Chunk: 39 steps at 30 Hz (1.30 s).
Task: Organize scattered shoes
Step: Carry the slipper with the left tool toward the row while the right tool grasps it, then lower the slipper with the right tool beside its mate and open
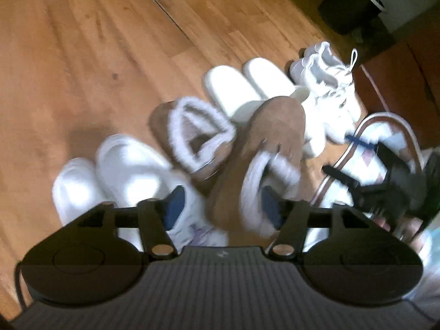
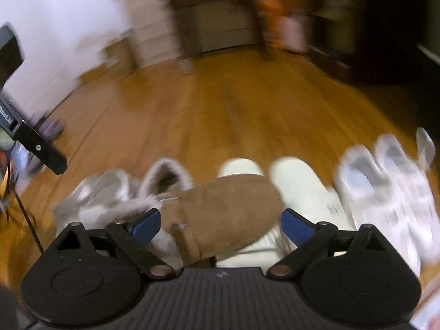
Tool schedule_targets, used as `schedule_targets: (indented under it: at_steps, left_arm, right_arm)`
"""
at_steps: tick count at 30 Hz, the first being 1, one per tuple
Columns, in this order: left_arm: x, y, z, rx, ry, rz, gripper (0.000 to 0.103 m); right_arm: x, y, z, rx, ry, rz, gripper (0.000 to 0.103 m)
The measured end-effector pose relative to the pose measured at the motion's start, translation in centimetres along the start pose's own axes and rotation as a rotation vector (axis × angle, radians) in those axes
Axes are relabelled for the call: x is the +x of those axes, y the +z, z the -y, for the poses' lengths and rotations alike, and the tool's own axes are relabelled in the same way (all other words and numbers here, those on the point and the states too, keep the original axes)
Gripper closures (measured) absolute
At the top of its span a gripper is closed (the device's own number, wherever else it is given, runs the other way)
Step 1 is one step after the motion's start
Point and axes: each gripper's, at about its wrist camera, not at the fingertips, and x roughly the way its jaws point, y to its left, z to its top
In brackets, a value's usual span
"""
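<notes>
Both hand-held grippers, left (image 1: pixel 221 206) and right (image 2: pixel 221 224), stood wide open and empty above a brown slipper (image 2: pixel 231 211), shoes (image 1: pixel 123 176) lined alongside on the floor (image 1: pixel 82 55).

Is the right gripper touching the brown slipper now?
Cannot tell. In the blurred right wrist view the right gripper flanks the brown slipper, but neither contact nor gap is plain.

Floor (image 1: pixel 82 55): wood planks, the landmark.
Bag (image 1: pixel 385 137): patterned, with straps, on the floor's right side.
Cabinet (image 2: pixel 220 27): at the floor's far edge, blurred.
Wall (image 2: pixel 55 27): white, left of the floor.
</notes>
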Motion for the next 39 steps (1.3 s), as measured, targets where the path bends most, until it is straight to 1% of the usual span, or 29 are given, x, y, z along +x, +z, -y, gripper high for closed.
schedule_targets:
  at_steps: [1,2,3,4,5,6,7,8,9,10,11,12,13,14,15,17,19,21,24,25,26,27,29,31,33,35,37,39]
  left_arm:
    - [1.1,-1.3,-0.5,0.009,0.045,-0.029,0.030]
    - [0.4,-2.0,-0.9,0.000,0.052,-0.051,0.030]
    - [0.4,-2.7,-1.3,-0.022,0.045,-0.086,0.030]
    - [0.7,-3.3,-1.6,-0.044,0.029,-0.104,0.030]
    - [0.9,-3.9,-2.0,-0.065,0.013,-0.120,0.030]
    - [-0.2,-4.9,-2.1,-0.076,0.003,-0.129,0.030]
    - [0.1,-5.4,-2.3,-0.095,-0.011,-0.144,0.030]
    - [0.1,-5.9,-2.4,-0.099,-0.011,-0.153,0.030]
    - [0.1,-6.3,-2.4,-0.102,-0.010,-0.161,0.030]
    - [0.2,-6.5,-2.3,-0.095,0.002,-0.163,0.030]
    - [0.2,-6.6,-2.2,-0.087,0.015,-0.164,0.030]
    - [0.0,-6.8,-2.1,-0.085,0.019,-0.161,0.030]
    - [-0.5,-6.8,-2.1,-0.086,0.024,-0.150,0.030]
    - [-0.9,-6.9,-2.0,-0.086,0.029,-0.140,0.030]
    - [-0.8,-6.6,-1.8,-0.077,0.023,-0.137,0.030]
    - [-1.9,-6.4,-1.5,-0.058,0.028,-0.121,0.030]
    - [-2.6,-5.9,-1.2,-0.038,0.047,-0.097,0.030]
    - [-3.5,-5.6,-1.2,-0.018,0.095,-0.062,0.030]
    - [-3.9,-5.1,-1.3,-0.020,0.129,-0.043,0.030]
    - [-4.1,-4.9,-1.4,-0.025,0.137,-0.032,0.030]
    - [-4.2,-4.7,-1.5,-0.029,0.144,-0.023,0.030]
    - [-4.1,-4.6,-1.5,-0.033,0.140,-0.028,0.030]
    - [-4.0,-4.5,-1.5,-0.038,0.138,-0.042,0.030]
    - [-3.7,-4.4,-1.4,-0.037,0.139,-0.049,0.030]
    - [-3.4,-4.0,-1.4,-0.036,0.133,-0.048,0.030]
    - [-3.6,-3.6,-1.7,-0.055,0.094,-0.036,0.030]
    - [-3.7,-3.1,-2.5,-0.094,0.044,-0.013,0.028]
    - [-3.6,-2.9,-2.9,-0.104,0.044,0.002,0.028]
  right_arm:
    - [0.6,0.5,-0.8,-0.101,0.021,-0.019,0.009]
    - [1.4,0.8,-1.5,-0.201,0.030,-0.047,0.009]
    - [1.9,0.9,-1.9,-0.256,0.029,-0.061,0.009]
    - [2.9,1.1,-2.4,-0.326,0.029,-0.079,0.009]
    - [3.7,1.2,-2.7,-0.366,0.041,-0.104,0.009]
    - [4.4,1.3,-2.9,-0.391,0.055,-0.131,0.009]
    - [5.8,1.5,-3.1,-0.415,0.064,-0.183,0.012]
    - [6.4,1.4,-3.3,-0.434,0.057,-0.207,0.020]
    - [6.8,1.3,-3.6,-0.453,0.044,-0.219,0.025]
    - [7.5,1.1,-3.9,-0.469,0.014,-0.234,0.036]
    - [8.2,1.2,-3.9,-0.438,-0.017,-0.239,0.046]
    - [8.4,1.4,-3.7,-0.369,-0.029,-0.241,0.051]
    - [8.5,1.8,-3.3,-0.294,-0.035,-0.242,0.066]
    - [8.4,2.2,-2.7,-0.181,-0.020,-0.236,0.076]
    - [8.2,2.6,-2.3,-0.117,-0.011,-0.228,0.077]
    - [7.4,3.1,-1.6,-0.013,-0.016,-0.195,0.081]
    - [6.7,3.5,-0.6,0.081,-0.006,-0.166,0.082]
    - [5.8,3.9,0.9,0.195,0.012,-0.142,0.083]
    - [4.7,4.7,3.0,0.323,0.035,-0.120,0.084]
    - [4.3,4.7,4.4,0.422,0.072,-0.129,0.084]
    - [4.1,4.4,6.2,0.550,0.127,-0.148,0.083]
    - [4.1,4.2,7.2,0.617,0.157,-0.159,0.084]
    - [3.7,3.1,9.2,0.756,0.209,-0.155,0.083]
    - [3.2,2.3,10.2,0.828,0.227,-0.147,0.084]
    - [2.7,1.1,11.3,0.932,0.265,-0.139,0.084]
    - [2.3,-0.1,12.1,1.028,0.314,-0.134,0.084]
    - [1.8,-1.2,12.6,1.094,0.348,-0.123,0.084]
    - [1.9,-2.1,12.8,1.150,0.385,-0.123,0.084]
